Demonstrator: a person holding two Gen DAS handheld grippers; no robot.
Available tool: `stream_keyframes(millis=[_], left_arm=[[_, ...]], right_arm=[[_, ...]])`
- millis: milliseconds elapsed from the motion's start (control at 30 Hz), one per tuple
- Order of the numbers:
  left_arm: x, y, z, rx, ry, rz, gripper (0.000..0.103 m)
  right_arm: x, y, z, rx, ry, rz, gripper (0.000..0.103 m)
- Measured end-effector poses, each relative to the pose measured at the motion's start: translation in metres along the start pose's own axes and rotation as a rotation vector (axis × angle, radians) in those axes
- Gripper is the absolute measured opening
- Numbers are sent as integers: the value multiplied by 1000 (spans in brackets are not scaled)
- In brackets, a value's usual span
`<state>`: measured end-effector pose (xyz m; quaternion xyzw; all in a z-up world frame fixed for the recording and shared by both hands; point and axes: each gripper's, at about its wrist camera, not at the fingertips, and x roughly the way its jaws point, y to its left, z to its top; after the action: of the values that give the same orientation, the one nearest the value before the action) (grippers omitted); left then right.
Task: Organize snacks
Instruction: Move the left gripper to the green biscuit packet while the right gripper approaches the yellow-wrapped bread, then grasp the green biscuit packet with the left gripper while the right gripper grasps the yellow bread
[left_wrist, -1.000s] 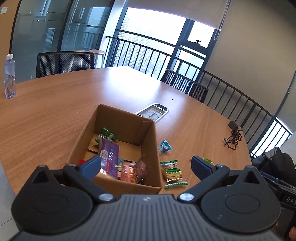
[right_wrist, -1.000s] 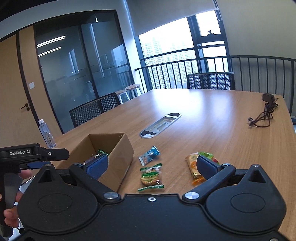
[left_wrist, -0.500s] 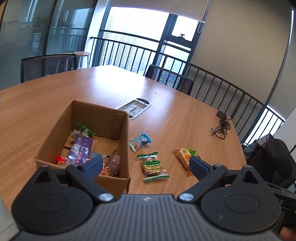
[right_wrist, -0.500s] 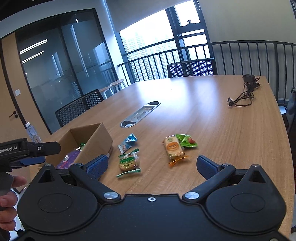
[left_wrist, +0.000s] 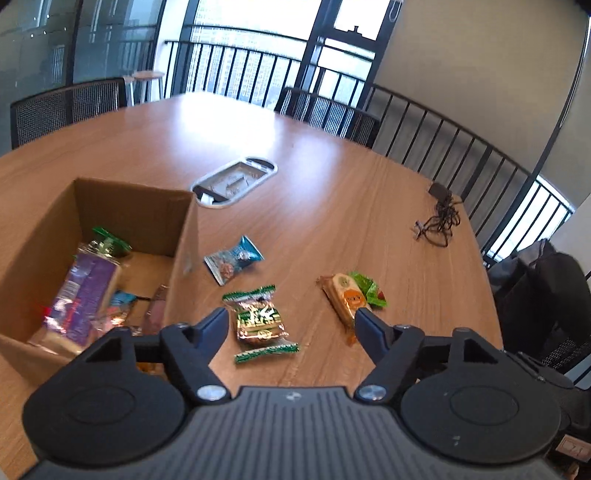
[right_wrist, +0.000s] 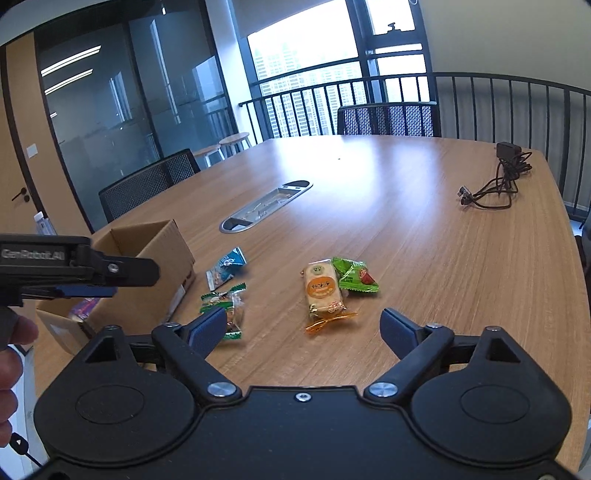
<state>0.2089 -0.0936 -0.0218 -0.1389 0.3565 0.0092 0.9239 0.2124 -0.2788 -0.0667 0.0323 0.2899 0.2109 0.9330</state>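
Note:
An open cardboard box (left_wrist: 133, 206) (right_wrist: 147, 254) holds several snacks, among them a purple pack (left_wrist: 83, 291). Loose on the table lie a blue pack (left_wrist: 232, 258) (right_wrist: 226, 267), a green-edged clear pack (left_wrist: 258, 319) (right_wrist: 221, 301), an orange pack (left_wrist: 345, 295) (right_wrist: 321, 288) and a green pack (left_wrist: 367, 288) (right_wrist: 354, 275). My left gripper (left_wrist: 291, 328) is open and empty, above the green-edged pack; it also shows in the right wrist view (right_wrist: 88, 277). My right gripper (right_wrist: 304, 328) is open and empty, just short of the orange pack.
A grey cable hatch (left_wrist: 234, 181) (right_wrist: 266, 205) sits in the table's middle. A black charger with cable (left_wrist: 439, 218) (right_wrist: 498, 177) lies at the far right. Mesh chairs (right_wrist: 384, 120) and a railing stand around the table. A dark bag (left_wrist: 535, 295) rests on a chair at right.
Both grippers have swung right, away from the box and toward the loose packs. The left one now hangs over the green-edged pack, the right one faces the orange pack. Both stayed open.

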Motion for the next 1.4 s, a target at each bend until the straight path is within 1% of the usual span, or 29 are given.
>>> stream_keyframes(millis=[67, 200, 367, 433, 600, 833, 1000, 1133, 1167, 1200, 1233, 1267, 1333, 1400], left_arm=[[17, -3, 1, -15, 41, 22, 67], [45, -7, 1, -16, 83, 73, 67], [72, -8, 2, -26, 116, 126, 67], [80, -8, 2, -37, 132, 134, 67], [98, -4, 2, -44, 142, 187, 67], [117, -5, 3, -16, 161, 236, 68], [129, -2, 1, -26, 185, 245, 68], [132, 0, -1, -28, 172, 250, 67], [131, 1, -1, -35, 170, 243, 64], [131, 1, -1, -36, 166, 249, 55], [131, 1, -1, -29, 163, 255, 49], [130, 1, -1, -30, 162, 252, 48], [129, 3, -1, -37, 167, 241, 48], [125, 5, -1, -49, 172, 230, 47]], right_arm=[[9, -4, 0, -12, 17, 0, 86], [24, -9, 2, -34, 39, 7, 81], [47, -14, 4, -70, 75, 10, 79], [56, -14, 4, -82, 89, 9, 76], [75, -13, 3, -106, 114, 8, 76], [96, -11, 0, -119, 132, 1, 76], [109, -10, -2, -142, 138, -25, 75], [114, -10, -3, -151, 134, -41, 68], [115, -10, -3, -156, 131, -46, 66], [115, -10, -2, -160, 129, -49, 61], [115, -10, -2, -164, 126, -54, 49], [115, -9, -1, -169, 125, -56, 42], [112, -11, 0, -154, 133, -37, 33], [107, -11, 0, -147, 138, -23, 33]])
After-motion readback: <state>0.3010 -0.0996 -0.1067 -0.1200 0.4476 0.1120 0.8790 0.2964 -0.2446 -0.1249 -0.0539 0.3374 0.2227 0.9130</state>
